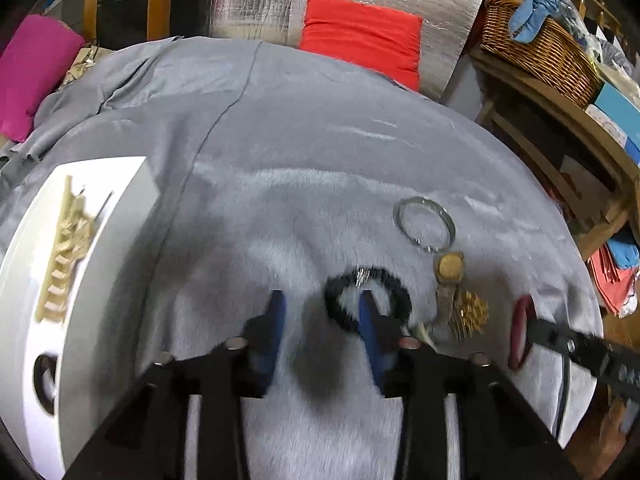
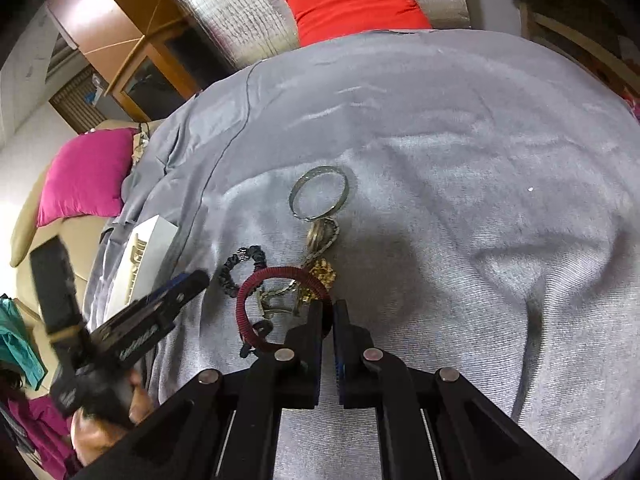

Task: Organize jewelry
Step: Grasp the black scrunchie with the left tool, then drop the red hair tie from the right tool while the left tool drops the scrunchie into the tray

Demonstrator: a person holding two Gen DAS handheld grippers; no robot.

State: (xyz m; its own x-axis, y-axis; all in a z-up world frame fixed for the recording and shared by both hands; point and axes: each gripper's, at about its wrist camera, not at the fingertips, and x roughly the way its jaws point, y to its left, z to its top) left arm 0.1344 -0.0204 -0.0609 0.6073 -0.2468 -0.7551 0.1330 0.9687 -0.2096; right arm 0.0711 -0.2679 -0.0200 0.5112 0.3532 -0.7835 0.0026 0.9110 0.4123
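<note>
Right claw: we grip the red bangle at its near rim, jaws closed.
Left claw: open, empty, one finger over the black bracelet.
White box: lies left, beyond the left claw.

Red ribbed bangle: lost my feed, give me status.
Right gripper shut on red ribbed bangle. Left gripper open, empty, beside black beaded bracelet. Gold chain tangle lies under bangle, may snag.
</note>
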